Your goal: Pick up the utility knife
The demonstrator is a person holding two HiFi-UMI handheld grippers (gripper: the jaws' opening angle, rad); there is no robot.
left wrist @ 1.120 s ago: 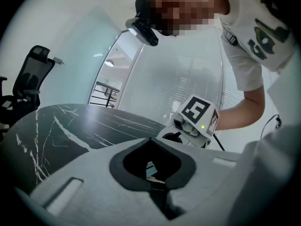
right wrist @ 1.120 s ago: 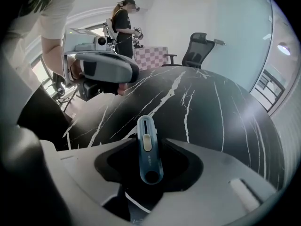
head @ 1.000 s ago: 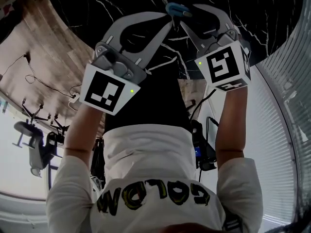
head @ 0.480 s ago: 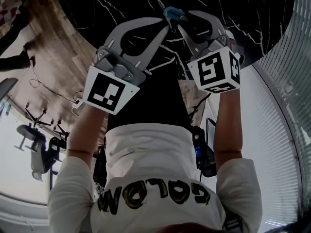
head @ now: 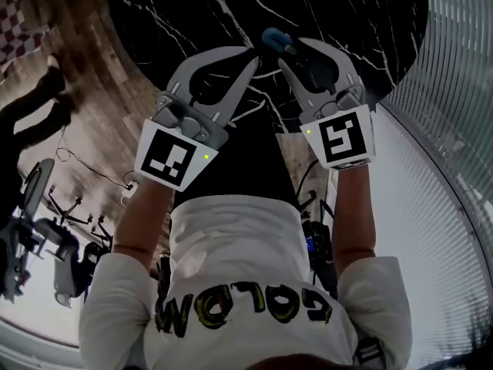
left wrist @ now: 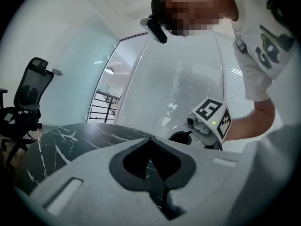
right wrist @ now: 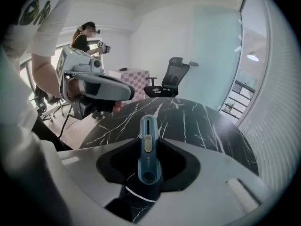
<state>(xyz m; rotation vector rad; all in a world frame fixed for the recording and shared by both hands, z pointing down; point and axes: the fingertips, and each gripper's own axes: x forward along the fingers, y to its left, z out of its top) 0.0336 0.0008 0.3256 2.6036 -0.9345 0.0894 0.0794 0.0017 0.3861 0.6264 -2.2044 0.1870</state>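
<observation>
The right gripper (right wrist: 148,141) is holding a slim blue plastic utility knife (right wrist: 148,126) upright between its fingers; those fingers have just been closing and are now pressing on the flat sides of the handle, so they are standing fairly wide apart with the knife filling the gap. The knife's nose is poking out past the fingertips, its pale slider button (right wrist: 147,145) is sitting about level with the pads, and its round-eyed butt is hanging back inside the opening. The knife appears to be hanging clear of the round black marble table (head: 192,6) with white veins, over its near part. The left gripper (left wrist: 150,140) is hovering just beside it with its fingers closed tip to tip on nothing.

The knife is looking light and stiff, with a smooth shell that could be pivoting or sliding in a narrow pinch; gripping across the broad faces at mid-handle seems best, keeping off the slider so the blade is not being pushed out. No blade is showing past the nose, yet that end deserves care.
</observation>
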